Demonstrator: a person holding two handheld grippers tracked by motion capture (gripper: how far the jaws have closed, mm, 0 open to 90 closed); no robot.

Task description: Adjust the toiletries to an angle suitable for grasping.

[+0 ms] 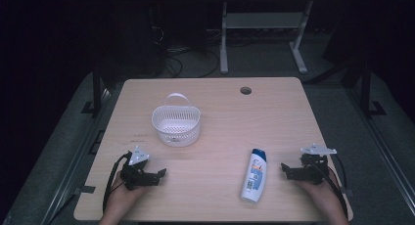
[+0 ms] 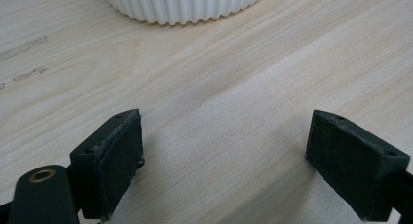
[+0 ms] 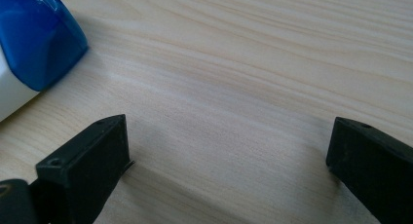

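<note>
A white ribbed basket with an upright handle stands left of the table's middle; its base fills the top of the left gripper view. A white shampoo bottle with a blue cap lies flat at the front right, cap pointing away from me; the blue cap is at the upper left of the right gripper view. My left gripper rests open on the table in front of the basket, nothing between its jaws. My right gripper rests open just right of the bottle, jaws apart and empty.
The light wooden table has a round cable hole near its far edge. Beyond it stand a metal desk frame and cables on a dark floor. Bare wood lies between the basket and the bottle.
</note>
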